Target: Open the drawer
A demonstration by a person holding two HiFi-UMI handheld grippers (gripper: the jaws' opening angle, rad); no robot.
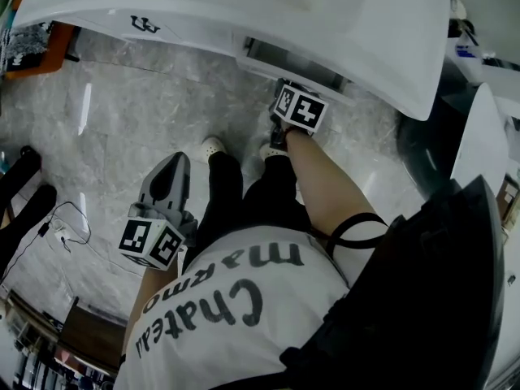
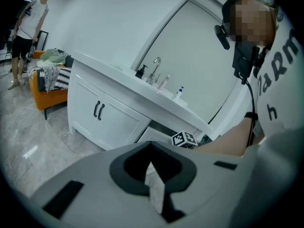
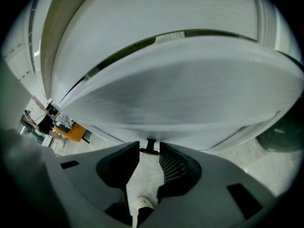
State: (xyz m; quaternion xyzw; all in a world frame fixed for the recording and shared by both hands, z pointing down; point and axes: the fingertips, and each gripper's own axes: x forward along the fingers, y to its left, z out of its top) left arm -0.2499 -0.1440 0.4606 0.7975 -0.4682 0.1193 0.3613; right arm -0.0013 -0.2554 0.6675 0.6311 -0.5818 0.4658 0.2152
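Ahead of my right tongs (image 3: 149,152) spreads the smooth white vanity (image 1: 366,31), its broad matte drawer front (image 3: 190,89) slid slightly out under the counter, my ribbed pads (image 3: 173,167) clamped on its small black handle (image 3: 151,145), while my grey left tongs (image 2: 152,151) hang clenched and empty.

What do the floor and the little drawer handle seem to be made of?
Floor: polished stone or stone-look tile, going by grey veining and glossy reflections. Drawer handle: dark, likely metal with a matt black finish; too small to be sure.
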